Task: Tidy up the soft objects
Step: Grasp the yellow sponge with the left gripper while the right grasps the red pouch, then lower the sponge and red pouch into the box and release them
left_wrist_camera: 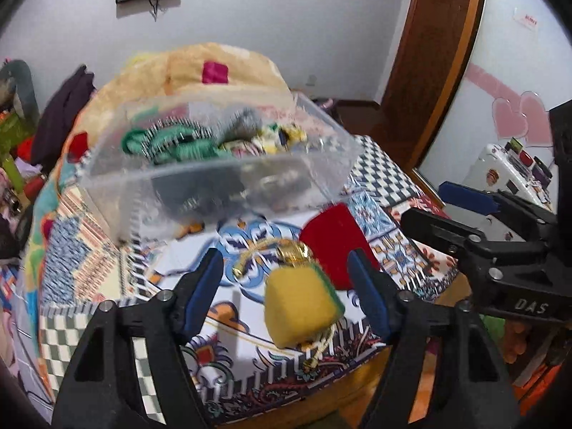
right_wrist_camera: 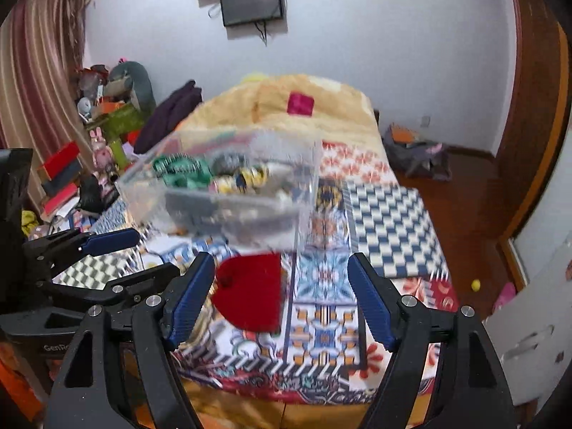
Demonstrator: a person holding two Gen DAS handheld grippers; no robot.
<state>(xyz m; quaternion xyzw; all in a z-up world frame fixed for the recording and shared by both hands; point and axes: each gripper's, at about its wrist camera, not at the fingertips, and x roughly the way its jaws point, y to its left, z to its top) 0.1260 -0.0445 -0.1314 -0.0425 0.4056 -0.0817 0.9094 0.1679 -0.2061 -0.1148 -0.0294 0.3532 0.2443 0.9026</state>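
Left wrist view: the left hand-held gripper (left_wrist_camera: 286, 289) fills the lower frame with its blue-padded fingers (left_wrist_camera: 200, 293) spread wide. Between them, touching neither pad, lies a yellow pouch (left_wrist_camera: 300, 307) with a green edge and a gold drawstring, resting on the patterned bedspread (left_wrist_camera: 89, 250) at lower centre. Just above and right of the pouch sits a red pouch (left_wrist_camera: 332, 243). Behind both, at centre frame, stands a clear plastic bin (left_wrist_camera: 214, 178), motion-blurred; green, yellow and grey soft items show through its walls, though they cannot be identified. A tan blanket (left_wrist_camera: 186, 71) is heaped behind the bin. At the right edge the other tool enters, black-bodied with one blue pad visible.

Right wrist view: the right hand-held gripper (right_wrist_camera: 282, 293) likewise has its fingers wide apart, holding nothing. The red pouch (right_wrist_camera: 250, 293) lies on the bedspread (right_wrist_camera: 393, 221) between them, nearer the left pad. The clear bin (right_wrist_camera: 232, 186) sits above it at centre, the blanket (right_wrist_camera: 286, 107) beyond. The left hand-held gripper (right_wrist_camera: 118, 254) appears at the left edge, partly hidden. A wall-mounted screen (right_wrist_camera: 252, 1) hangs at top centre.
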